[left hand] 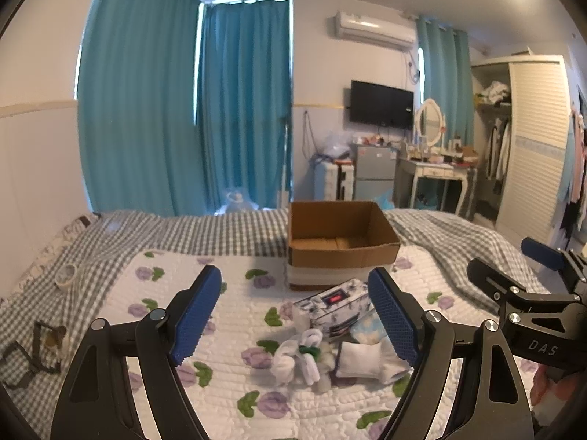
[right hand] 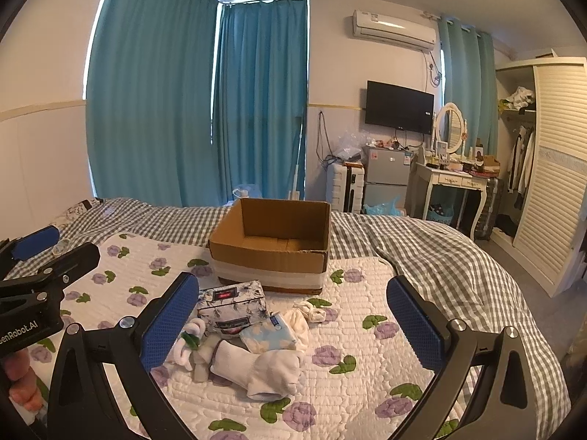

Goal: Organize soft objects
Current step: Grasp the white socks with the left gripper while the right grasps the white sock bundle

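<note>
A pile of soft items lies on the floral quilt [right hand: 367, 293]: a floral pouch [right hand: 233, 306], a blue-and-white tissue pack [right hand: 269, 337], white socks [right hand: 264, 366] and a small white sock bundle [right hand: 312, 310]. An open, empty cardboard box [right hand: 273, 245] stands just behind them. My right gripper [right hand: 293, 326] is open and empty above the pile. My left gripper [left hand: 295, 315] is open and empty, hovering over the same pile [left hand: 315, 352], with the pouch [left hand: 335, 304] and box [left hand: 341, 244] ahead. The right gripper also shows in the left wrist view [left hand: 513, 267].
The bed has a grey checked blanket [right hand: 422, 249] around the quilt. A tape roll [left hand: 66, 275] and a dark strap [left hand: 33, 352] lie at the left. Behind the bed are teal curtains, a small fridge [right hand: 387, 176], a dressing table [right hand: 455, 179] and a wardrobe [right hand: 554, 168].
</note>
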